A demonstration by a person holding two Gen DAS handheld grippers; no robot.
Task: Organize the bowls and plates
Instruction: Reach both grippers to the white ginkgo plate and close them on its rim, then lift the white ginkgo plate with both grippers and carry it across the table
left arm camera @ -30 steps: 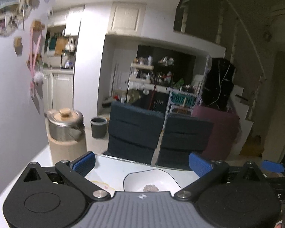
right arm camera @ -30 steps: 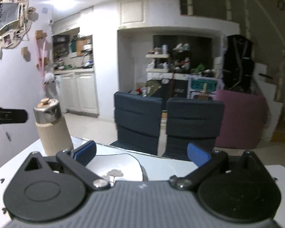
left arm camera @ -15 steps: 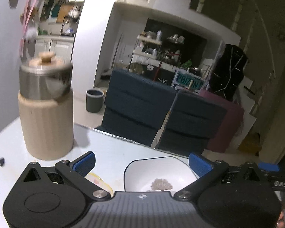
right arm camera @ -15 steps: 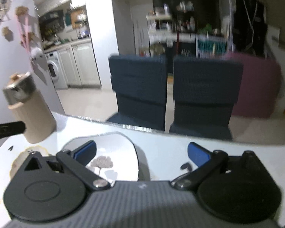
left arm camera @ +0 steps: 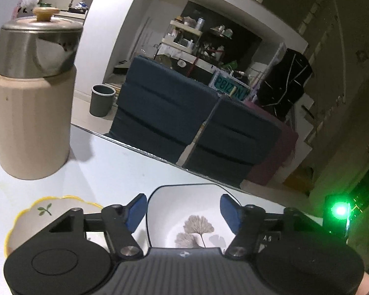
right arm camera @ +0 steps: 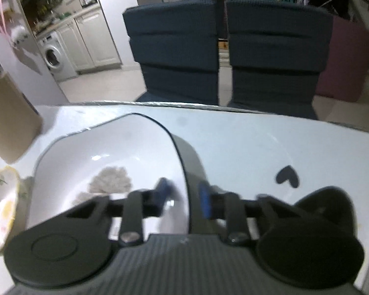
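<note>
Right gripper (right arm camera: 183, 196): fingers straddling white bowl (right arm camera: 110, 157) rim at 3 o'clock; contact unclear.
Left gripper (left arm camera: 183, 211): fingers apart, empty.
Yellow-rimmed plate (left arm camera: 37, 211): 9 o'clock of bowl.

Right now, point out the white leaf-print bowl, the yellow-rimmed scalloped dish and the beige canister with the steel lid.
white leaf-print bowl (right arm camera: 110, 152): right wrist view, inner wall.
yellow-rimmed scalloped dish (left arm camera: 34, 218): left wrist view, inside surface.
beige canister with steel lid (left arm camera: 32, 123): left wrist view, beige body.

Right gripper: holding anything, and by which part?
Right gripper straddles the white leaf-print bowl's right rim; whether it's clamped, can't tell. Left gripper holds nothing.
</note>
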